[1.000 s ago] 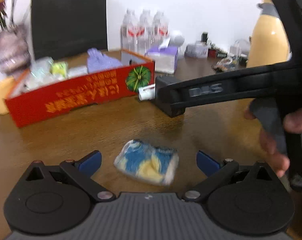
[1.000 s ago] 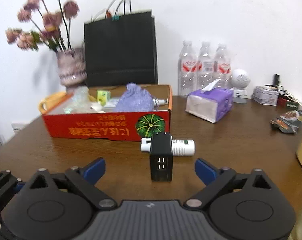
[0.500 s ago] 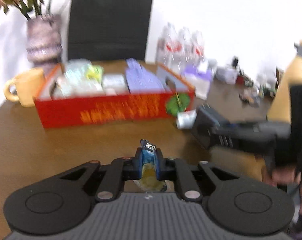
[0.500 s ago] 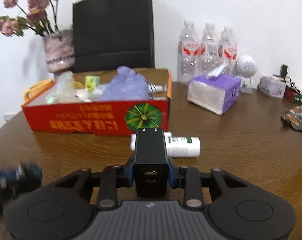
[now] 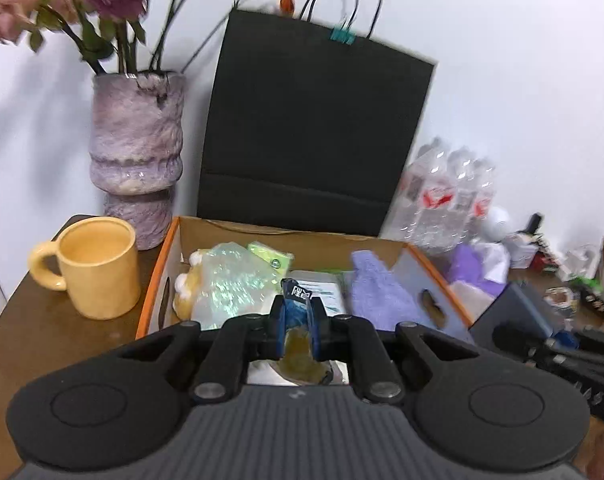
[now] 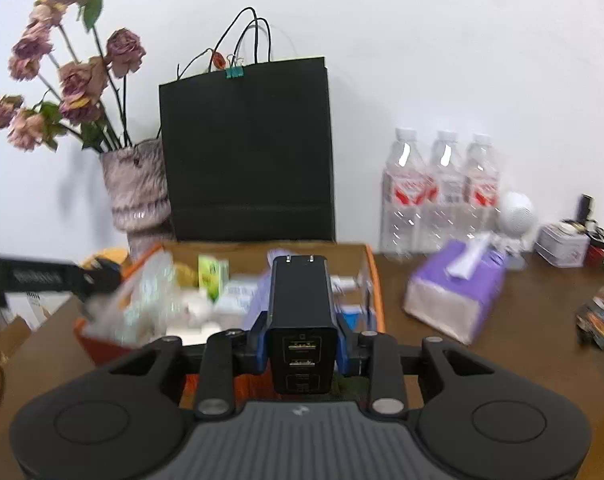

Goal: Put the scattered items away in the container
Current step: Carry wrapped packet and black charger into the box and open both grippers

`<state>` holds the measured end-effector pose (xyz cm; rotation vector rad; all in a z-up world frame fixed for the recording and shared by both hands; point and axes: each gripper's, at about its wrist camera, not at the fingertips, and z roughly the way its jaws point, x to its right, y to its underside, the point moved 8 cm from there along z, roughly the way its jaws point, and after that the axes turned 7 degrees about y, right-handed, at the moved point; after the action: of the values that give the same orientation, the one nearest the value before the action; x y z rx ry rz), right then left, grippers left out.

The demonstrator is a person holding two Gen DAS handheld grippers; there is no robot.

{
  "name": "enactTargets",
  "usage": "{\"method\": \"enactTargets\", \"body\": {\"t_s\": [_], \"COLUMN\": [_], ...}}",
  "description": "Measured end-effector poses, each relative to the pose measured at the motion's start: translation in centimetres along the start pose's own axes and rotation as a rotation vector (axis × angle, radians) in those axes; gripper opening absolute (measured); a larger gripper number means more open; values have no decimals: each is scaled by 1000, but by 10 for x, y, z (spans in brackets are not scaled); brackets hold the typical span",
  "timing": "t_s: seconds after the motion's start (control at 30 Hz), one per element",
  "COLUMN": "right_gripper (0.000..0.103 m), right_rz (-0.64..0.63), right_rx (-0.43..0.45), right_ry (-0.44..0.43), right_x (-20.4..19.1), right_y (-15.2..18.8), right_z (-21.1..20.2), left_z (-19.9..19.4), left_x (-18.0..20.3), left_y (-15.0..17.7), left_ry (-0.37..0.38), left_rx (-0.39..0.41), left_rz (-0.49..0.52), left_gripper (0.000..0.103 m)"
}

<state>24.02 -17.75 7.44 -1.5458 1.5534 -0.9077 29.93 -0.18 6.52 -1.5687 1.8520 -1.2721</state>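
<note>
**Both loads carried over the box**

Since half a second ago both grippers rose from table to box [image 5: 437,276]. Left gripper [image 5: 298,330] clamps snack packet [image 5: 298,300]; right gripper [image 6: 302,344] clamps charger [image 6: 302,304]. I release only once past the rim, into free gaps.

white wall [image 6: 441,40], brown wooden table [image 6: 521,360]

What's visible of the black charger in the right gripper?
The black charger is a boxy, matte plastic block clamped between the right gripper and its blue pads. It stands upright, two metal prongs on top, stacked USB ports facing the camera. It is held up in front of the orange cardboard box.
</note>
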Motion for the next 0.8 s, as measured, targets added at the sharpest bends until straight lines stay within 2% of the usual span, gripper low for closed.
{"method": "enactTargets", "body": {"t_s": [0.1,0.2,0.4,0.47,0.5,0.53,0.57,0.63,0.67,0.7,0.73,0.8], "right_gripper": [30,30,30,31,35,47,65,78,75,75,75,75], "right_rz": [16,32,77,66,56,38,12,-79,-131,-168,-179,-172], "right_rx": [-54,-120,-230,-240,-241,-224,-189,-135,-110,-94,-89,-94], "right_ry": [-18,-43,-183,-186,-180,-149,-92,4,48,80,90,90], "right_x": [-13,-22,-37,-39,-40,-39,-38,-40,-42,-43,-43,-43], "right_y": [-13,-14,4,7,8,7,4,-1,-4,-7,-10,-16], "right_z": [34,66,107,113,115,114,111,106,103,101,97,88], "left_z": [32,49,76,76,76,75,74,72,71,68,65,55], "left_x": [-12,-27,-52,-57,-56,-53,-49,-42,-39,-36,-33,-28], "left_y": [1,6,37,39,39,39,39,38,38,37,36,33], "left_ry": [-21,-94,-124,-133,-130,-123,-128,-145,-150,-153,-156,-163], "left_rx": [-63,-96,-142,-132,-131,-132,-132,-134,-136,-138,-135,-114], "left_rz": [-18,-8,-48,-63,-52,-30,1,51,61,60,58,55], "left_gripper": [12,12,15,32,47,52,54,65,70,88,100,100]}}
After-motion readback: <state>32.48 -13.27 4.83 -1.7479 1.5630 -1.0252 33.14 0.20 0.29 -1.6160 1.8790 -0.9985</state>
